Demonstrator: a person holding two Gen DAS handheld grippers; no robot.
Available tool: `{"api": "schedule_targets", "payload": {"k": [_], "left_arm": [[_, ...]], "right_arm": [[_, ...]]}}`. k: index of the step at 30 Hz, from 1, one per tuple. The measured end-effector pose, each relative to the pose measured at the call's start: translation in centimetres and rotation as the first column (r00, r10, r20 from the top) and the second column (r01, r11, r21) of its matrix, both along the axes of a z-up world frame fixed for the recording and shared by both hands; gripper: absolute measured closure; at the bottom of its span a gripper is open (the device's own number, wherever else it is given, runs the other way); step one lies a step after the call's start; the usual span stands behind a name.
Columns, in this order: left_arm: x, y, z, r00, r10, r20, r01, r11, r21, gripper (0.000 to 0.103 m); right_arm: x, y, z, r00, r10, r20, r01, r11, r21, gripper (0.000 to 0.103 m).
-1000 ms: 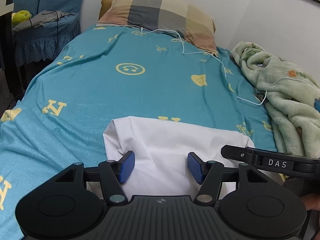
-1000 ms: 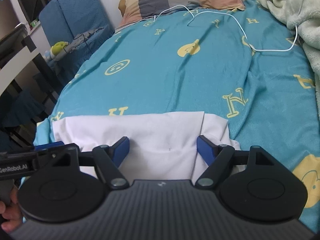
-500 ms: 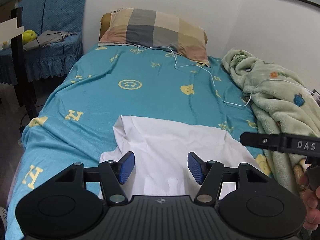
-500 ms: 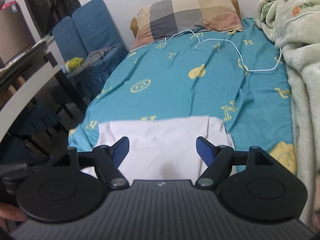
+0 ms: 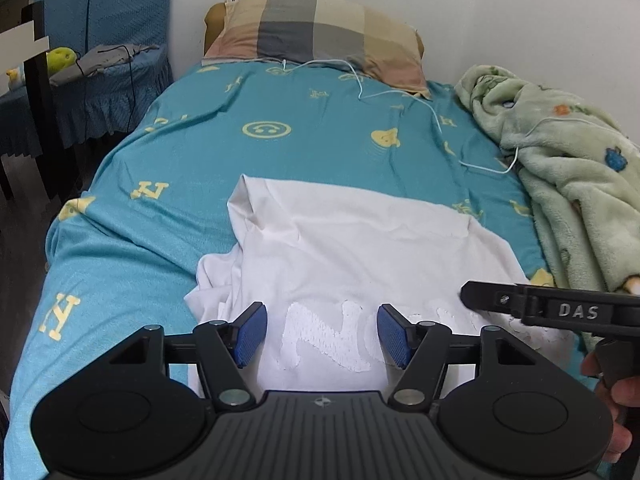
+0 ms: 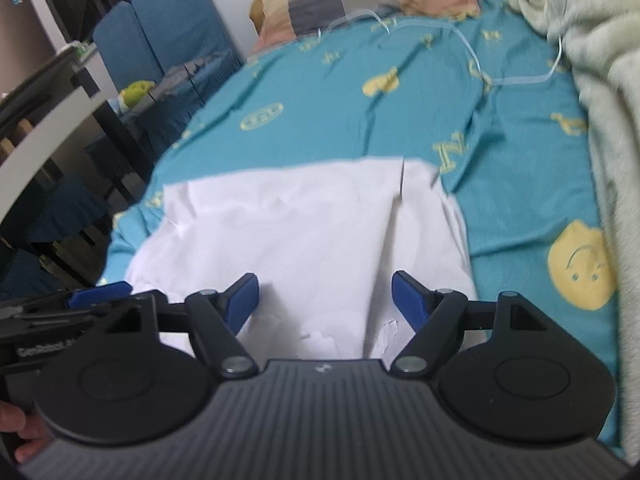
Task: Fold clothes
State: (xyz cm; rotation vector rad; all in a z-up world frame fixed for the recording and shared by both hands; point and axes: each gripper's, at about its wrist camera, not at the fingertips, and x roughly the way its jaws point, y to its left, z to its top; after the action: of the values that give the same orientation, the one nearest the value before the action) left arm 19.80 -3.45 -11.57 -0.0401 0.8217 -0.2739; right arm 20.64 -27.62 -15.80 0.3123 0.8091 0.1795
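We held the left gripper [image 5: 322, 334] above the near end of the white garment [image 5: 360, 248], its blue pads apart and easing wider, nothing pinched between them. The garment lay flat on the teal bed sheet [image 5: 200, 152] toward the foot of the bed, partly folded, with raised white lettering showing just under our left pads (we could not read the letters). Our right gripper [image 6: 324, 300] hung over the same garment's right side, jaws wide and gripping nothing. A checked pillow [image 5: 320, 28] sat at the head, a white cable [image 5: 400, 96] trailed across the sheet, and a green fleece blanket [image 5: 568, 168] was heaped along the wall side, beside the garment.
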Motion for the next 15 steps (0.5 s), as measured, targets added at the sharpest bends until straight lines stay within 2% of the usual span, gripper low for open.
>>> {"api": "schedule_targets", "payload": {"k": [4,10,13,15], "left_arm": [[0.4,0.1,-0.7,1.0,-0.004,-0.011,0.004,1.0,-0.003,0.039],[-0.5,0.6,0.3,0.999,0.021,-0.027,-0.023,0.999,-0.044,0.039],[-2.0,1.0,1.2,0.998,0.031,-0.046,-0.036,0.993,-0.112,0.035],[-3.1,1.4,1.5,0.997,0.037,-0.068,-0.049,0.983,-0.178,0.029]], "right_arm": [[0.1,0.4,-1.3,1.0,-0.018,-0.018,0.019,1.0,0.01,0.026],[-0.2,-0.3,-0.5,0.999,-0.046,-0.014,0.047,0.998,0.043,0.028],[-0.8,-1.3,0.5,0.997,-0.076,0.001,0.075,0.994,0.082,0.028],[-1.3,-1.9,1.3,0.995,-0.095,0.013,0.093,0.99,0.109,0.028]]}}
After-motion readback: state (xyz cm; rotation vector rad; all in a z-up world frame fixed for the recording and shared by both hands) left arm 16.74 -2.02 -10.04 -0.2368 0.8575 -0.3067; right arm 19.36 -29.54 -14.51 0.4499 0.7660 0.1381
